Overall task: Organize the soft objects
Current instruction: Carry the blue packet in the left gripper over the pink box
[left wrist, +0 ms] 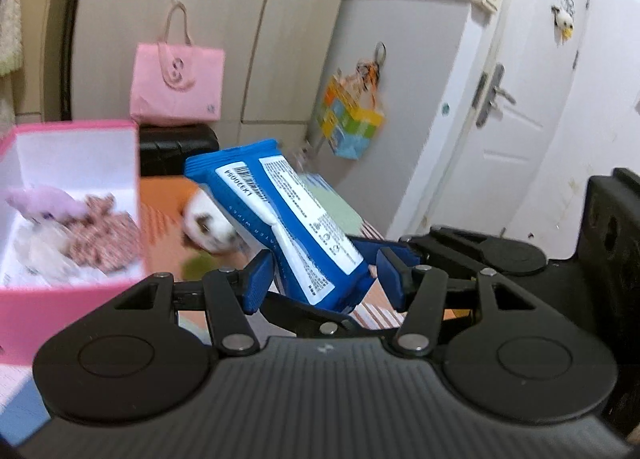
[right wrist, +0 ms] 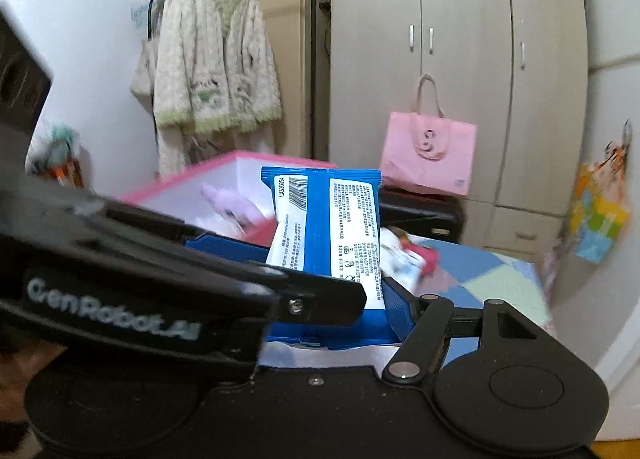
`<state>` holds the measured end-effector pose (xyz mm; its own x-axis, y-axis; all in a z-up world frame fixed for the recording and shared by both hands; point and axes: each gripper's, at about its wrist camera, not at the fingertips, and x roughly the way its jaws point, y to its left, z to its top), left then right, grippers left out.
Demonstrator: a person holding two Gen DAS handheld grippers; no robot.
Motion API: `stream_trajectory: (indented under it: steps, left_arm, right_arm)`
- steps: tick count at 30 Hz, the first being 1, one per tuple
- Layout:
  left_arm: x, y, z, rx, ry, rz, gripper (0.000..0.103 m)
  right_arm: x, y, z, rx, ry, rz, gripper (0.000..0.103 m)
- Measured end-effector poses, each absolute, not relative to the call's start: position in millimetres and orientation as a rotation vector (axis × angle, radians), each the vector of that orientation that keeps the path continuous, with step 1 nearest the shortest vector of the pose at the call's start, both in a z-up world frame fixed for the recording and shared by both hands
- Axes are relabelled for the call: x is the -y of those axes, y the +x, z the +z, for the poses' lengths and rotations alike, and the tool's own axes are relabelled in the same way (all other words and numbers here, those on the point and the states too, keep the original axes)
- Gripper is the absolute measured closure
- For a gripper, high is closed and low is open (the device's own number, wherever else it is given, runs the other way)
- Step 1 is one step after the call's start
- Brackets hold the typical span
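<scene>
A blue wet-wipes pack (left wrist: 288,219) with white printed labels stands upright between both grippers, lifted above the patterned mat. My left gripper (left wrist: 324,279) has its blue pads at the pack's lower end. In the right wrist view the same pack (right wrist: 332,243) sits between my right gripper's (right wrist: 320,291) blue pads, with the left gripper's black body crossing in front. The pink box (left wrist: 72,299) at left holds a lilac plush (left wrist: 44,201) and a brown-speckled soft item (left wrist: 104,239). A white-and-brown plush (left wrist: 208,227) lies on the mat behind the pack.
A pink tote bag (left wrist: 176,87) rests on a black case (left wrist: 176,151) by the wardrobe. A colourful bag (left wrist: 352,123) hangs on the wall. A white door (left wrist: 520,107) is at right. A fluffy cardigan (right wrist: 212,59) hangs on a rack. A small soft item (right wrist: 404,259) lies on the mat.
</scene>
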<state>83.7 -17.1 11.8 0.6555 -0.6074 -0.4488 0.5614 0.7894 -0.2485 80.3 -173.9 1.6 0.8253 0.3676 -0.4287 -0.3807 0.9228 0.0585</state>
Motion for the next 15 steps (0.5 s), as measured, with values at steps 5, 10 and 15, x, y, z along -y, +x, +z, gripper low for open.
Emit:
stream_trajectory:
  steps: [5,10,15]
  left_arm:
    - [-8.7,107.5,34.5,-0.538,-0.114,-0.647,0.048]
    - [-30.8,124.8,42.7,-0.516,-0.127,-0.593,0.048]
    - [-59.8,149.0,40.2,-0.540,-0.183,-0.546,0.047]
  right_arm:
    - [152.1,105.2,17.8,-0.432,0.000,0.442,0.030]
    - [125.1,129.1,26.0,-0.441,-0.013,0.485,0.030]
    - [100.9,160.6,26.0,-0.513,0.013,0.534,0.030]
